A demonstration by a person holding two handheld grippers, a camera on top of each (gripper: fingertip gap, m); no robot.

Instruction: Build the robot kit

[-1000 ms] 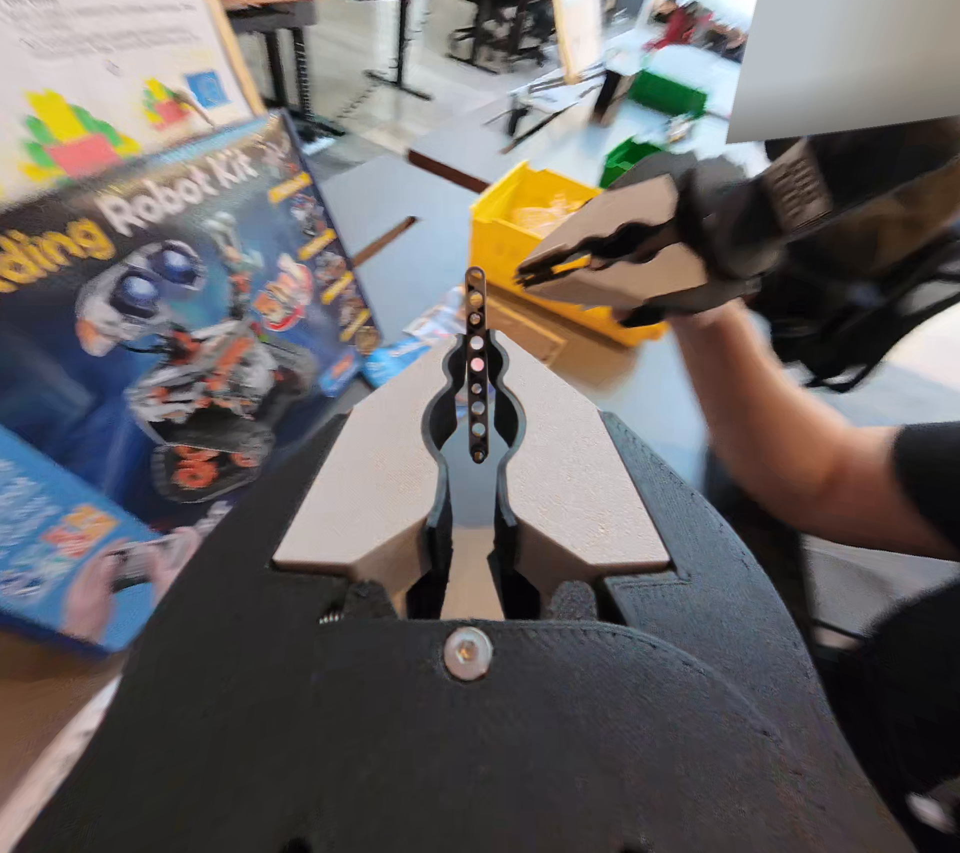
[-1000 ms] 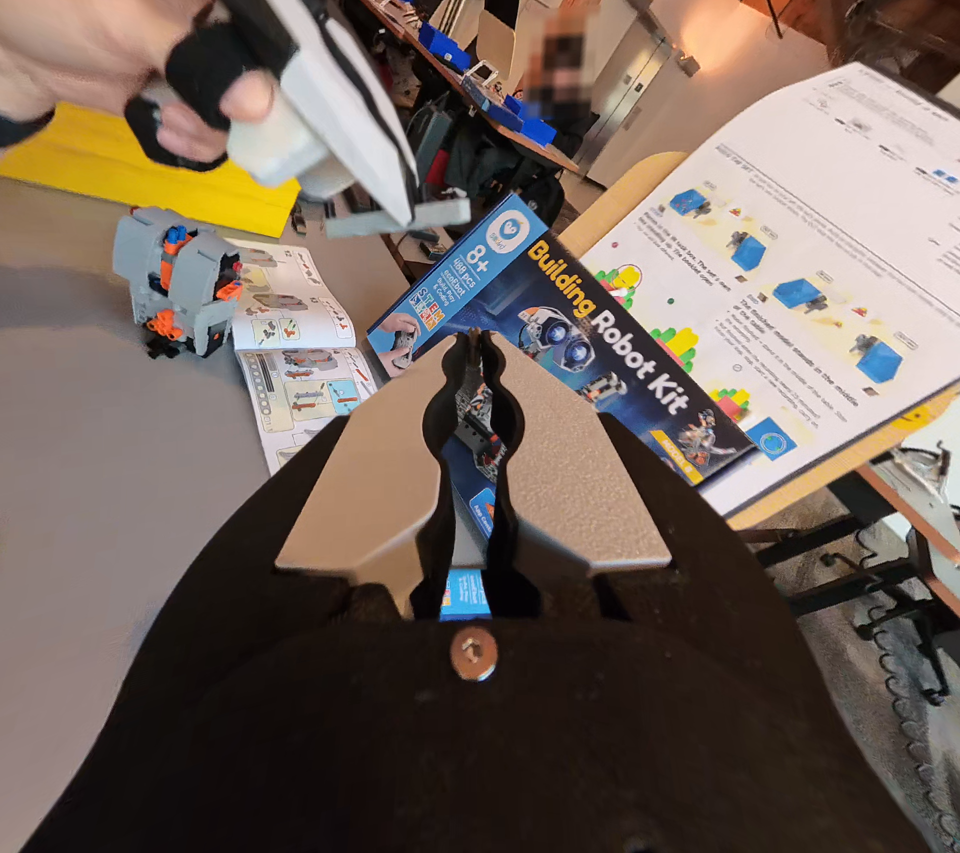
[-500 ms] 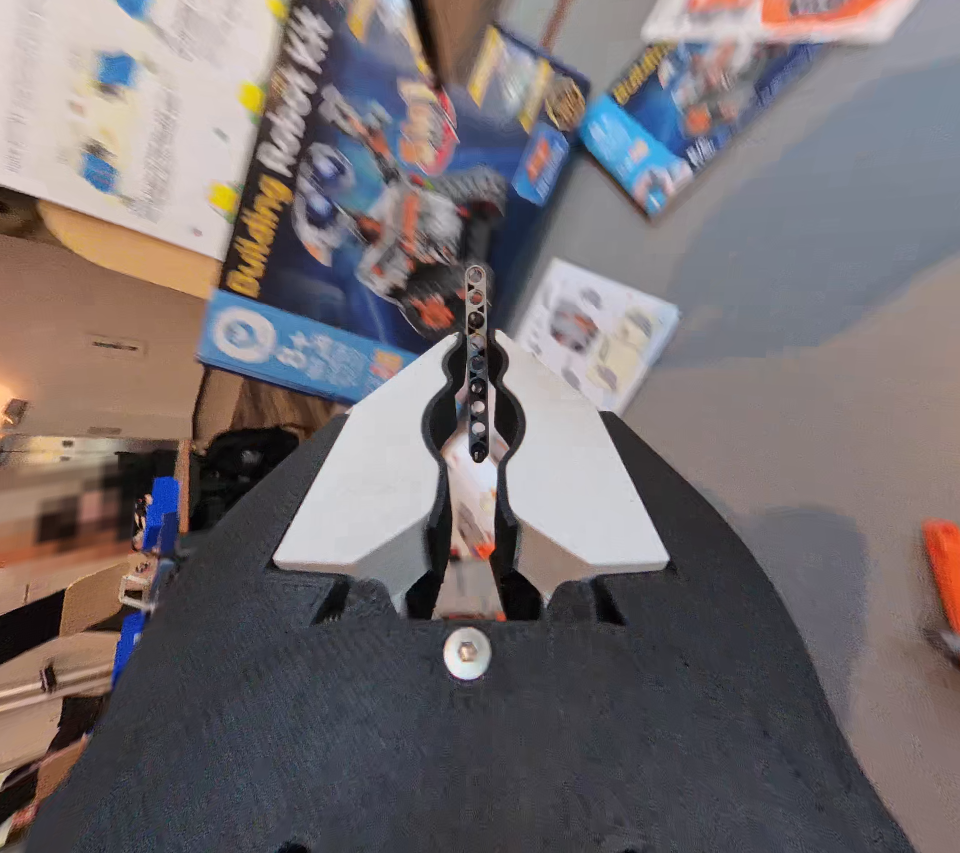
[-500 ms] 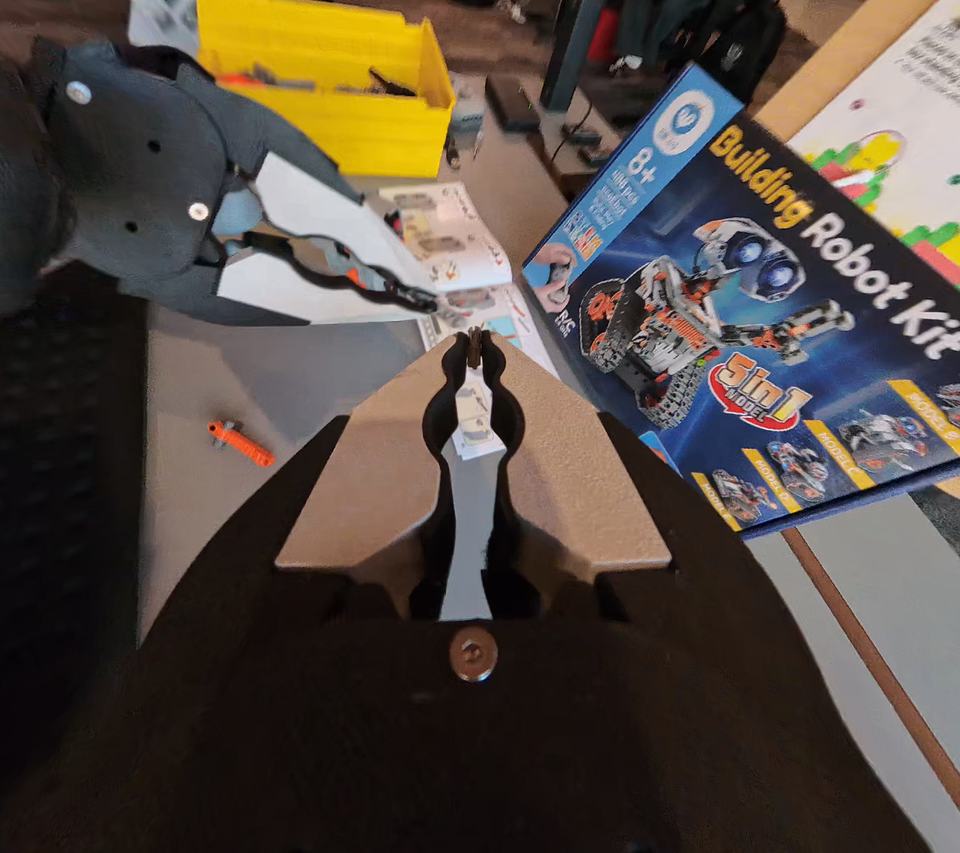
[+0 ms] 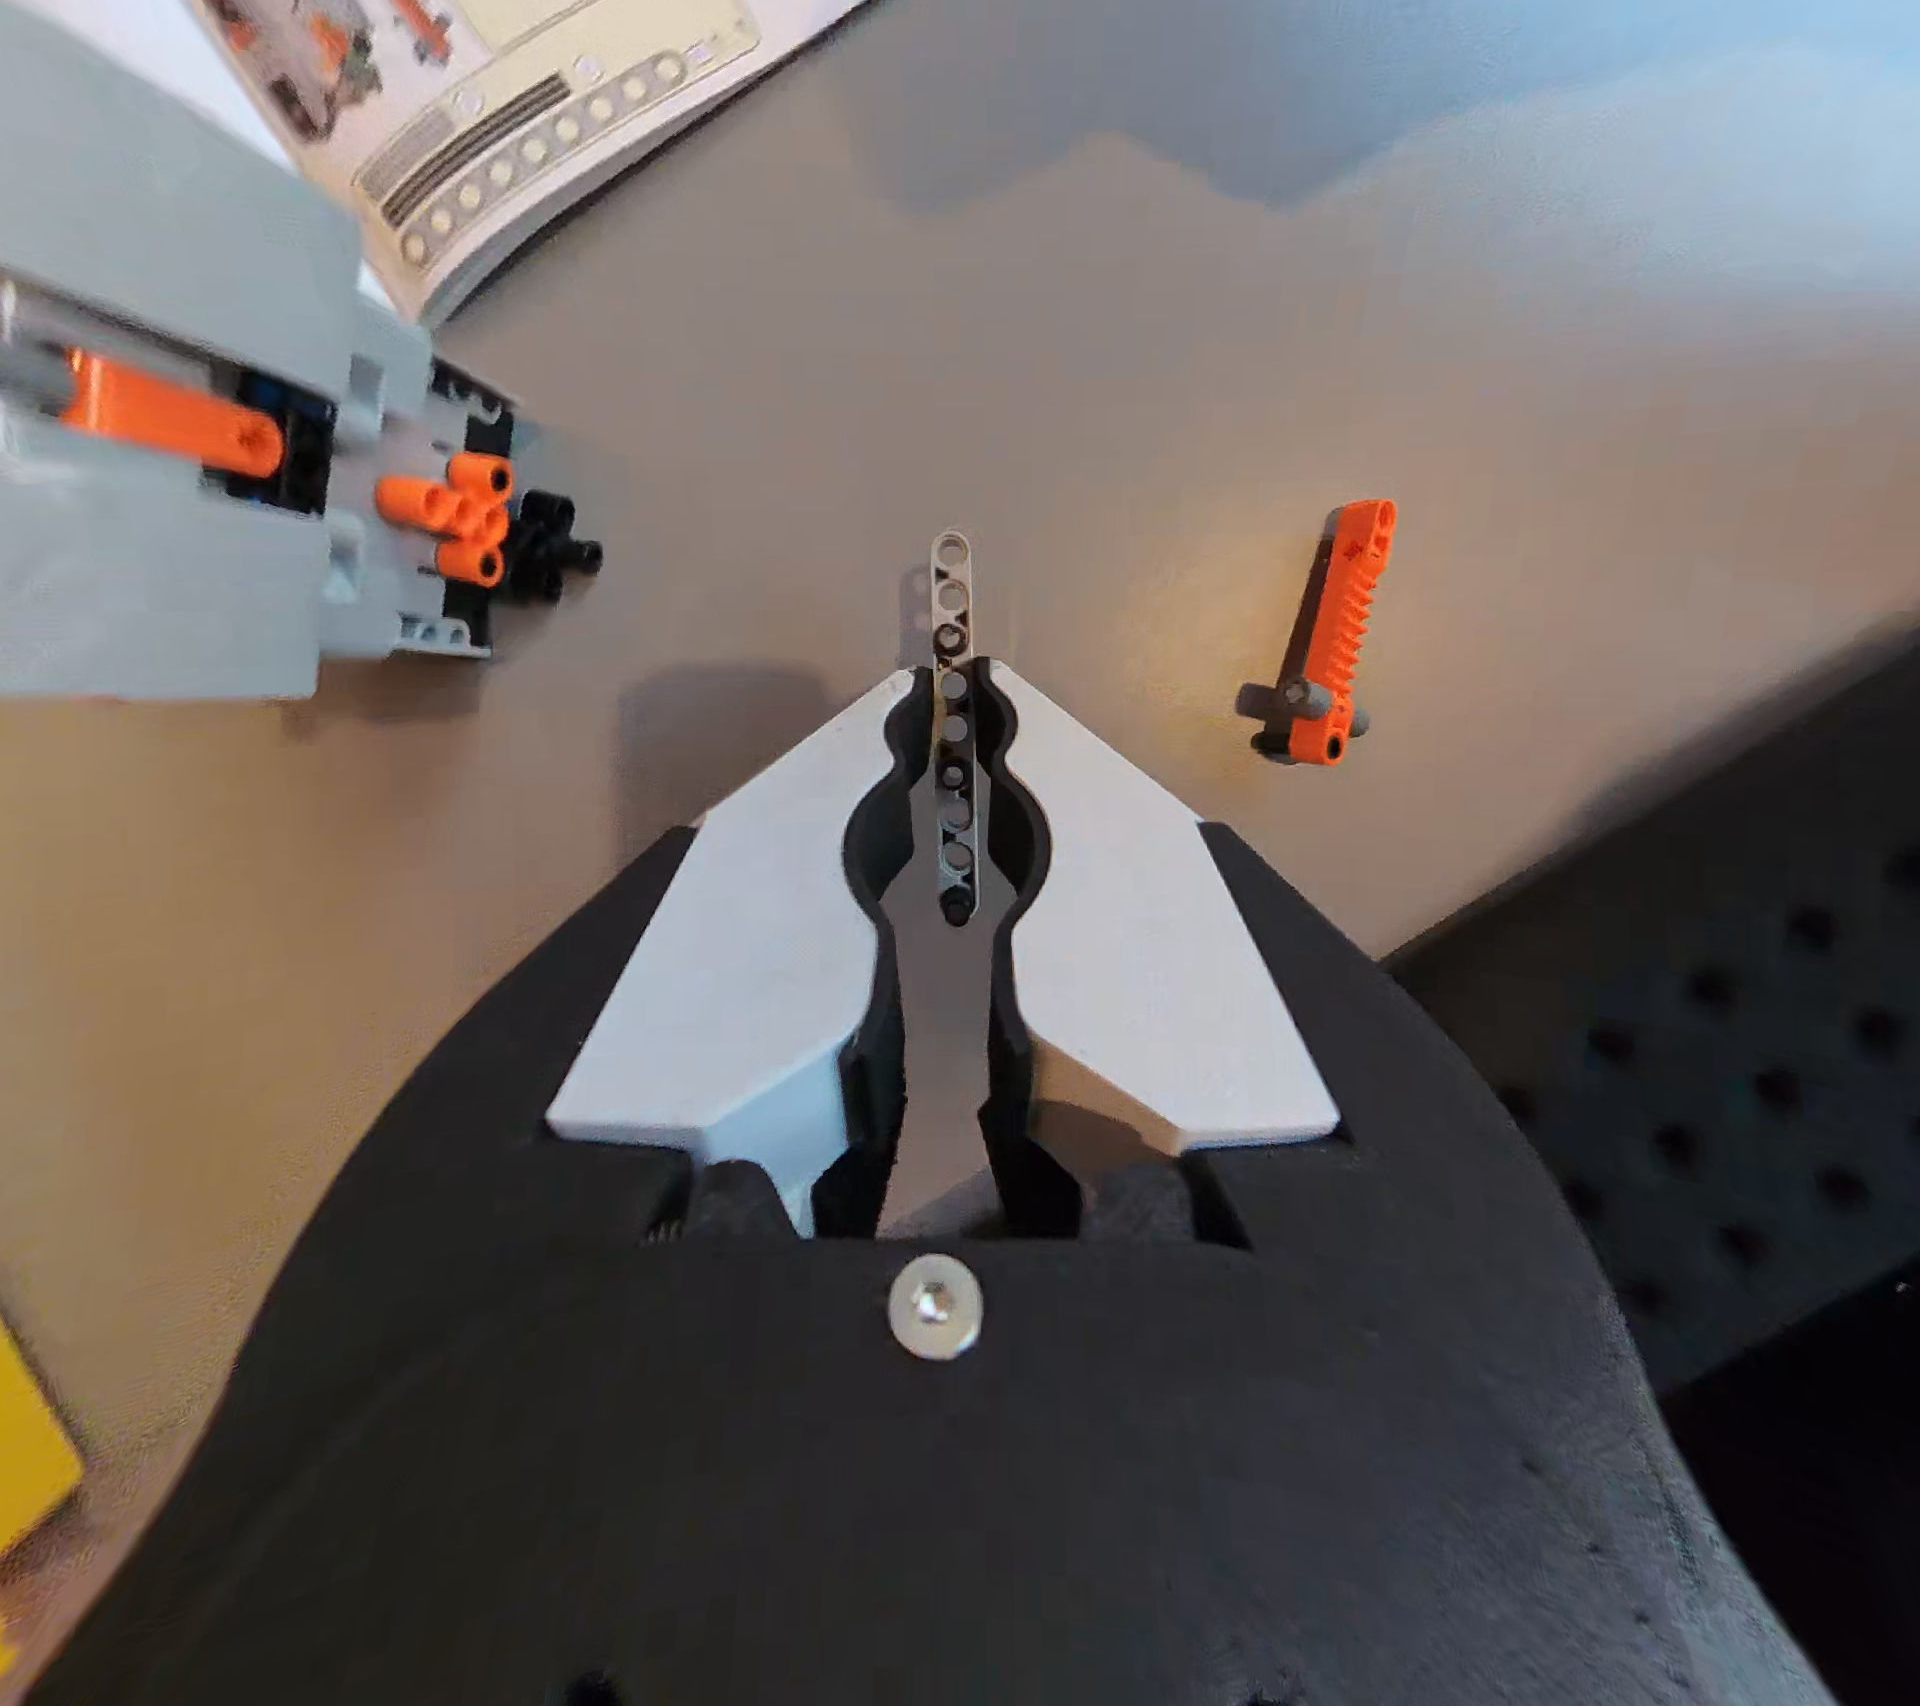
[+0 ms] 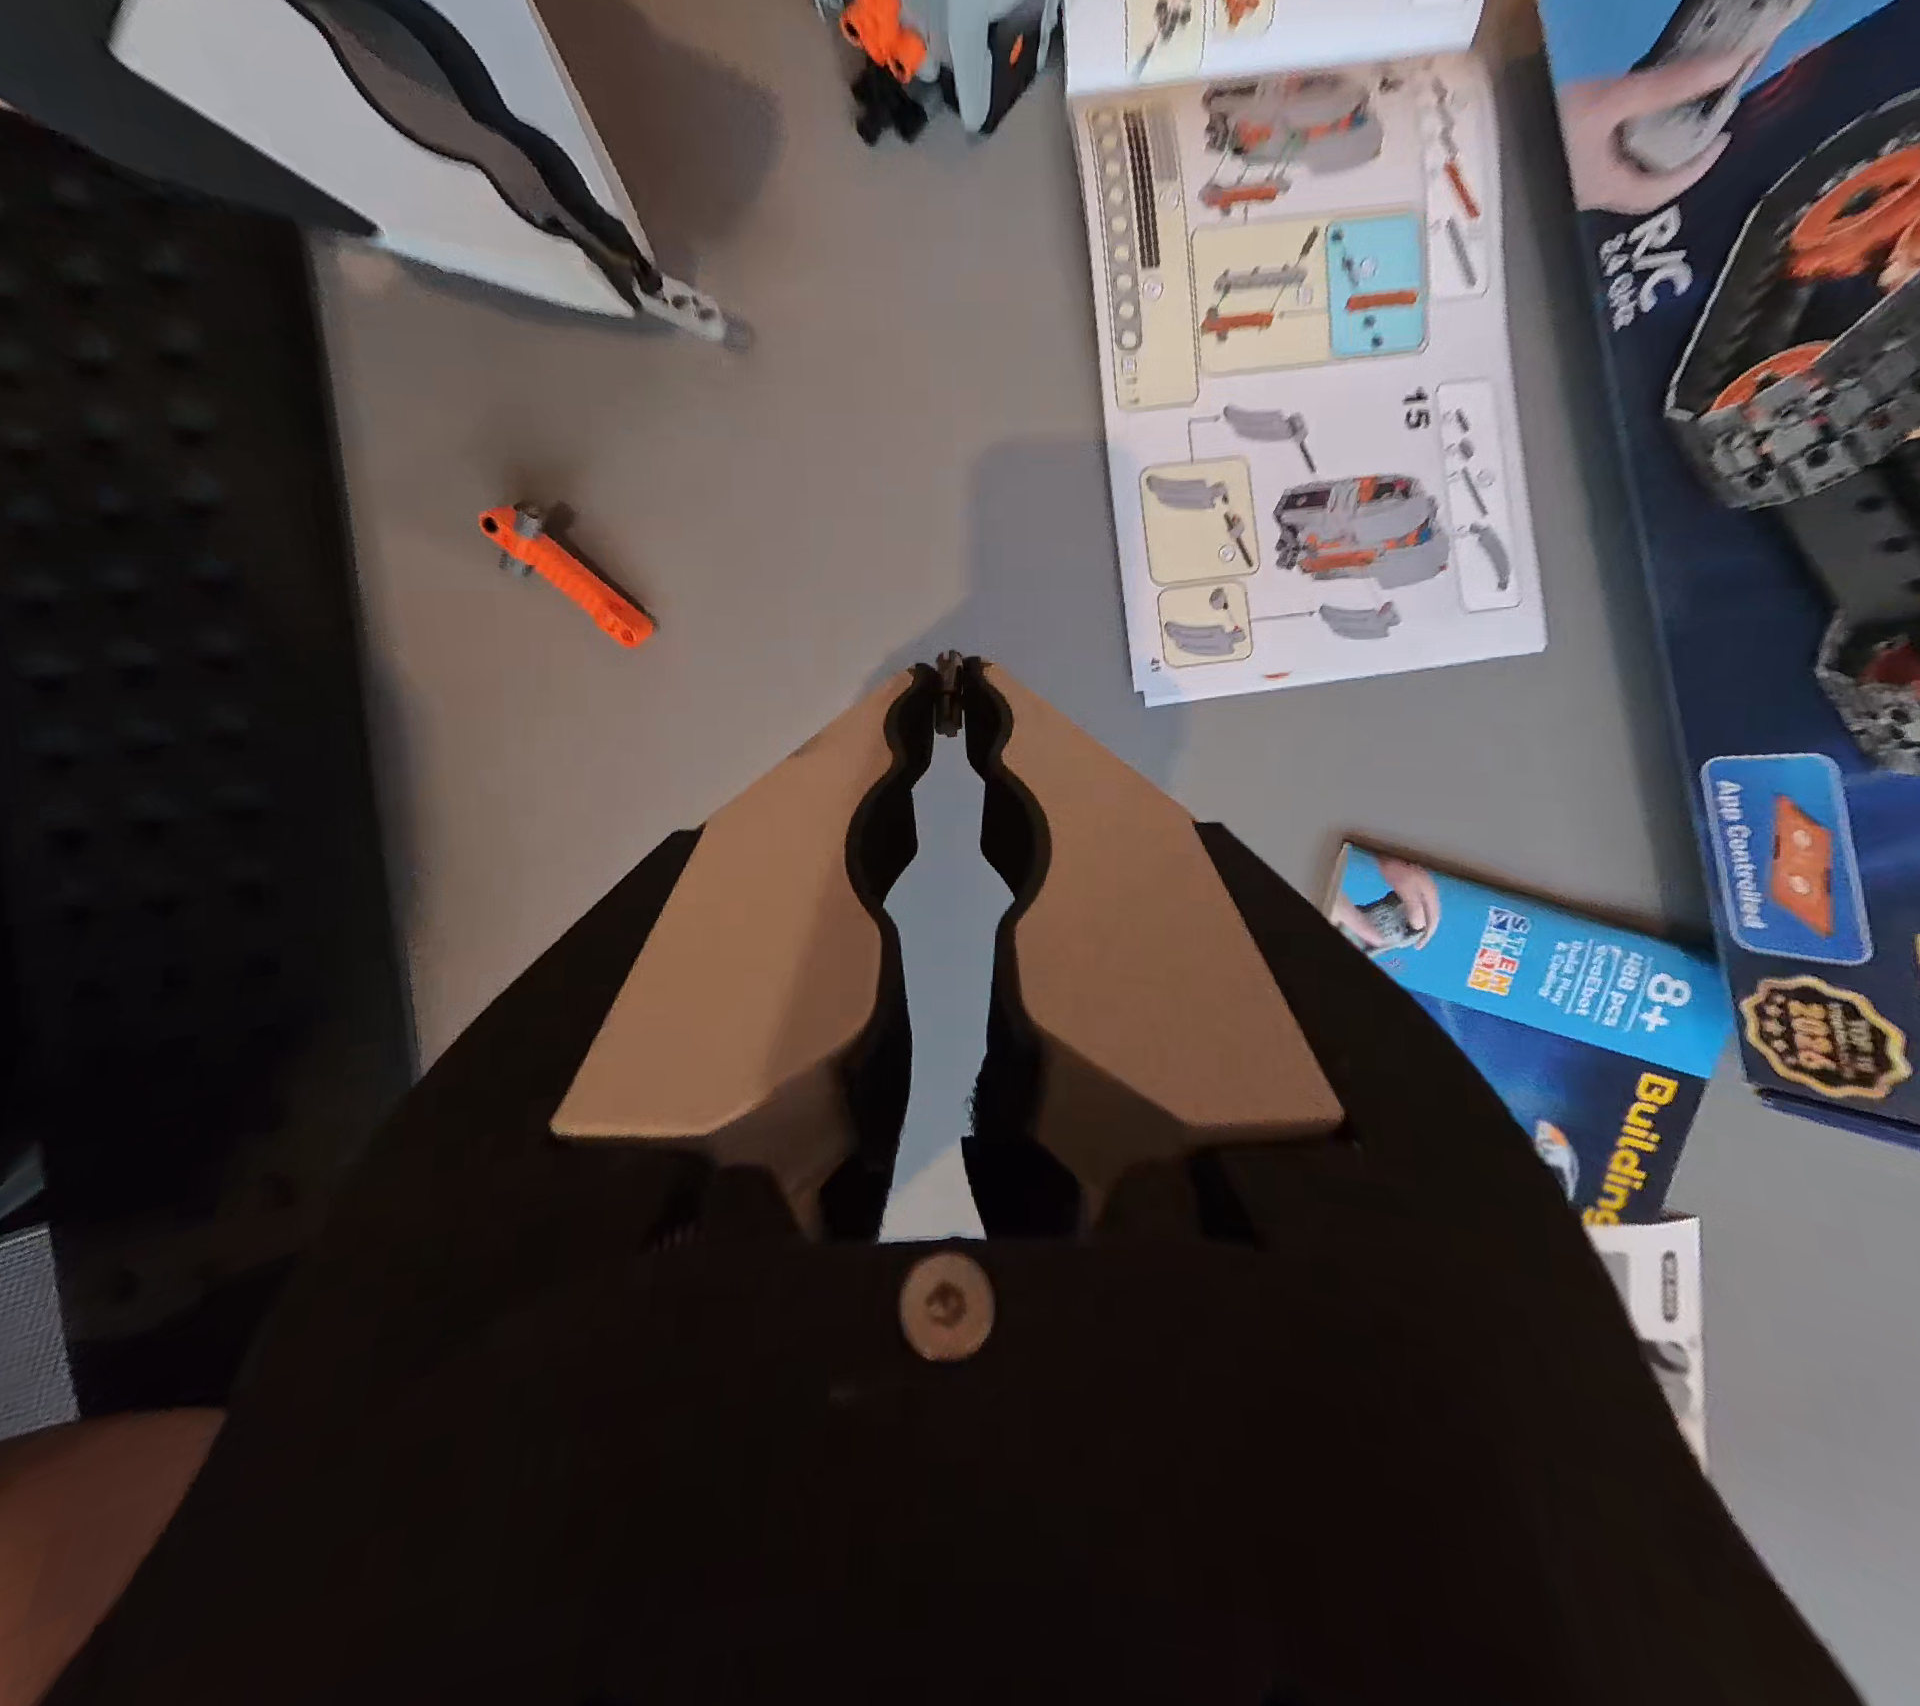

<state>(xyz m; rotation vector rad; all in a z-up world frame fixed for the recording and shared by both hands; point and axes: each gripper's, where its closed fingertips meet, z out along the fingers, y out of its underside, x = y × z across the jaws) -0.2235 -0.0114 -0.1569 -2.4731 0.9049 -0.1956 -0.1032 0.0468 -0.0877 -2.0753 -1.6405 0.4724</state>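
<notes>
Grey holed beam [image 5: 954,711] lengthwise in left gripper [image 5: 952,680], pointing forward (tip perhaps grazing table [image 5: 1143,368])

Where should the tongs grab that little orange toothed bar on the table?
Grab the orange toothed bar around the middle of its long straight part, coming from above. It lies flat on the grey table, with open space on both long sides. One end carries a small grey cross pin, so staying clear of that end probably gives a steadier pinch.
</notes>
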